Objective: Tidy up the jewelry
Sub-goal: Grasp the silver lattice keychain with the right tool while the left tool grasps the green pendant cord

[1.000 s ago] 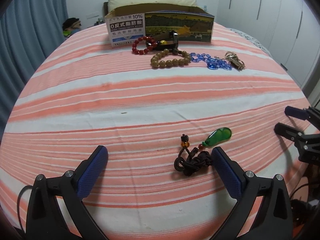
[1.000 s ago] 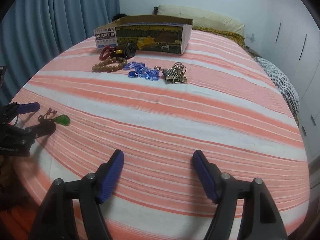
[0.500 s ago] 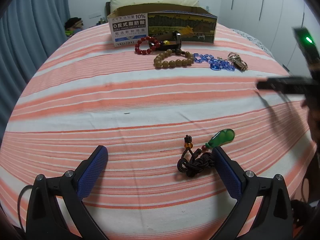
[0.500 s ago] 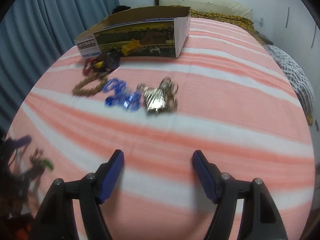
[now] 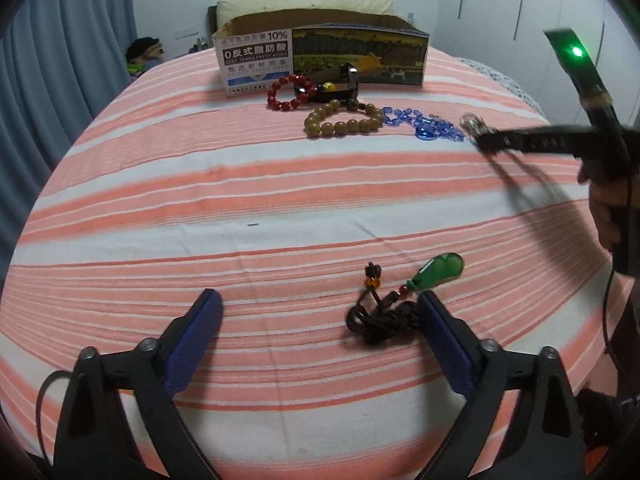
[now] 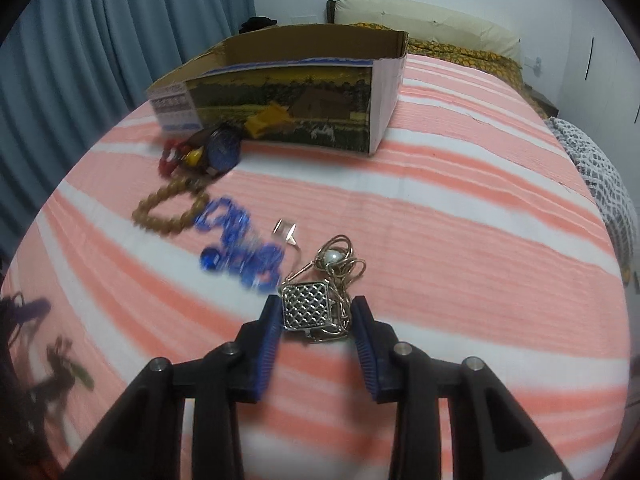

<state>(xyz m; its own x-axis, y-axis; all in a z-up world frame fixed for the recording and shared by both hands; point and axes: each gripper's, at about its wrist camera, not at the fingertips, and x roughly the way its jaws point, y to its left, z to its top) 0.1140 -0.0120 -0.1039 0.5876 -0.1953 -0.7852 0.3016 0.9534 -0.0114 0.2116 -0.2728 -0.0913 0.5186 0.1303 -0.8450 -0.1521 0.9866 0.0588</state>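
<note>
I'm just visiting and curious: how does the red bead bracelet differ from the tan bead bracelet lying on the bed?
The red bead bracelet has small, glossy, dark red beads; the tan bead bracelet has larger, duller, yellowish-brown beads. The red one lies nearer the cardboard box, beside a dark watch; the tan one lies farther from the box, next to the blue bead strand. Both are closed loops of round beads lying flat on the striped bedspread.

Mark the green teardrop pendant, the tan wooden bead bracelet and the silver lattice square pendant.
Green teardrop pendant (image 5: pixel 442 268): left wrist view, glossy body.
Tan wooden bead bracelet (image 5: pixel 353 125): left wrist view, front beads.
Silver lattice square pendant (image 6: pixel 307 305): right wrist view, grid face.
</note>
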